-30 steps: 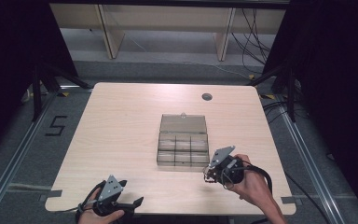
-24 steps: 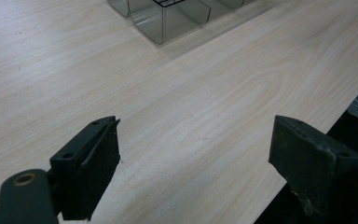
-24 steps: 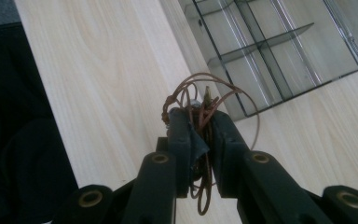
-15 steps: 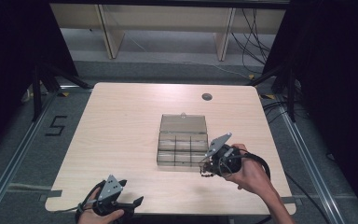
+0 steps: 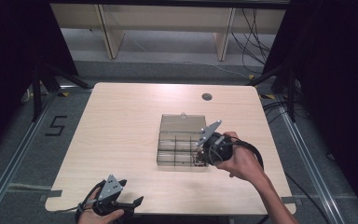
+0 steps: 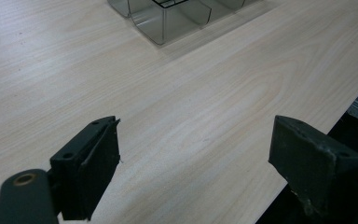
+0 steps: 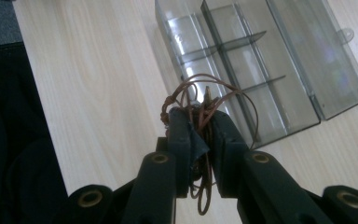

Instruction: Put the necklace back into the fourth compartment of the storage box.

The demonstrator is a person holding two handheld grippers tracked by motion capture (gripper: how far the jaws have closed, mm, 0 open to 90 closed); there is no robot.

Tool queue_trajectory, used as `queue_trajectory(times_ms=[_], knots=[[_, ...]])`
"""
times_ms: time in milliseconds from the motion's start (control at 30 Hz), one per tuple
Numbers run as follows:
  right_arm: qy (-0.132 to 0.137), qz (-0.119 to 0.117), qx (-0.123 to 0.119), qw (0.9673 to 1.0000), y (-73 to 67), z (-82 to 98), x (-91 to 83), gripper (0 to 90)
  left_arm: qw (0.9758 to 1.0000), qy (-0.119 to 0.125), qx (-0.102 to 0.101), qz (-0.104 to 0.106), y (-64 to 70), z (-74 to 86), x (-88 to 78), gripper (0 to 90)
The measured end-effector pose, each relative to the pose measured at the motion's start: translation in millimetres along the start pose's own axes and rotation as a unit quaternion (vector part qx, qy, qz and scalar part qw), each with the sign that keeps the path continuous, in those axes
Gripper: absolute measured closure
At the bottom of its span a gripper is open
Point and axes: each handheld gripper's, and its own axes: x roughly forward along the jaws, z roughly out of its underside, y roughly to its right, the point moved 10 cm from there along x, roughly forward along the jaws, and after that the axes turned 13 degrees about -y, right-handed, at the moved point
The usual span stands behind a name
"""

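A clear plastic box is seen near the middle of the tabletop. The box is smoky grey and see-through, with thin walls that split it into small square parts. Its flat lid is laid open on the far side, and a small tab is seen on the lid's edge. In the high view, a few small brown bits are seen in the near right part of the box, but they are too small to be told apart.

The tabletop is made of pale wood with soft wavy lines in it. A round dark hole is seen near its far edge. A grey floor with a painted number is seen to the left of the table, and wooden shelves and loose cables are seen behind it.

The right hand-held gripper is held just above the near right corner of the box. Its black jaws are clenched on a tangle of thin brown wire. The wire is bent into loose loops, and some of it hangs down between the jaws.

The left hand-held gripper is held at the near edge of the tabletop, well apart from the box. Its jaws are spread wide, and nothing is held between them. Bare wood lies between it and the box.
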Motion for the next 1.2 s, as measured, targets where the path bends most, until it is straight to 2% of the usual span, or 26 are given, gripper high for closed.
queue_trajectory(times_ms=[200,233,333,367,500,600,733,1000,1033,1100,1133,1200], knots=[[-0.002,-0.001,0.001,1.0000,5.2,-26.1,5.4,80.2,1.0000,0.001,0.000,-0.001,-0.8,-0.5,-0.8,15.6],[-0.001,0.002,-0.005,1.0000,7.0,-30.4,7.1,80.2,1.0000,0.008,-0.006,0.002,0.7,-1.8,-0.8,15.6],[-0.003,0.000,-0.002,1.0000,9.5,-40.6,11.7,80.2,0.9999,-0.002,0.010,-0.007,-1.7,-0.3,-2.5,15.6],[-0.003,0.000,0.001,1.0000,10.2,-43.9,13.1,80.2,1.0000,0.006,0.005,0.000,0.4,-1.9,-2.0,15.6],[-0.005,0.000,-0.001,1.0000,12.4,-53.6,19.7,80.2,0.9999,0.008,0.009,0.001,0.5,-2.1,-1.6,15.6],[-0.010,-0.002,0.001,0.9999,13.6,-64.5,29.6,80.2,1.0000,0.006,0.004,0.002,0.8,-1.8,-2.4,15.6],[-0.019,-0.008,-0.001,0.9998,13.9,-70.8,39.0,80.2,0.9999,0.007,0.008,0.001,0.0,-2.2,-2.4,15.6],[-0.018,-0.013,-0.006,0.9997,14.8,-80.3,52.7,80.1,0.9999,0.009,0.005,0.003,0.9,-2.2,-1.7,15.6],[-0.021,-0.013,-0.001,0.9997,14.4,-80.4,54.2,80.1,0.9999,0.001,0.016,-0.003,-1.6,-0.7,-1.7,15.6],[-0.024,-0.014,-0.007,0.9996,14.8,-82.1,57.6,80.1,0.9999,0.007,0.009,0.003,0.8,-1.9,-1.6,15.6],[-0.024,-0.015,-0.002,0.9996,15.2,-82.5,58.1,80.1,1.0000,0.007,-0.002,0.004,1.7,-1.6,-1.9,15.6],[-0.026,-0.019,0.007,0.9995,14.5,-84.1,60.9,80.1,0.9999,0.009,-0.008,0.005,2.1,-1.9,-1.5,15.6]])
